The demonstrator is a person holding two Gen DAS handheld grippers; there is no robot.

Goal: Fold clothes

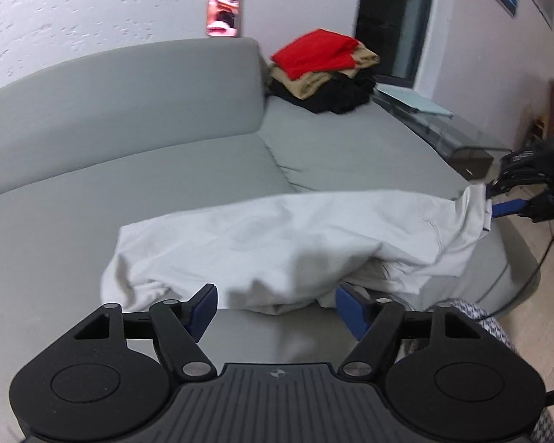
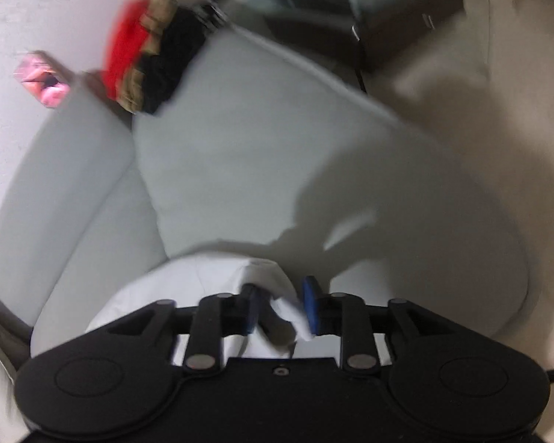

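Note:
A white garment (image 1: 277, 236) lies crumpled across the seat of a grey sofa (image 1: 129, 118). My left gripper (image 1: 277, 308) hovers open just in front of the garment's near edge, with nothing between its blue pads (image 1: 203, 312). At the far right, my right gripper (image 1: 489, 199) has one end of the garment pinched and lifted off the seat. In the right wrist view, a bunch of the white garment (image 2: 203, 277) sits between the blue fingers of that right gripper (image 2: 281, 308); the picture is blurred by motion.
A folded stack of red, tan and black clothes (image 1: 325, 70) rests at the sofa's far end, also blurred in the right wrist view (image 2: 147, 48). A lit phone (image 1: 223, 11) leans on the sofa back. A glass table (image 1: 443, 125) and a cable (image 1: 528, 280) are on the right.

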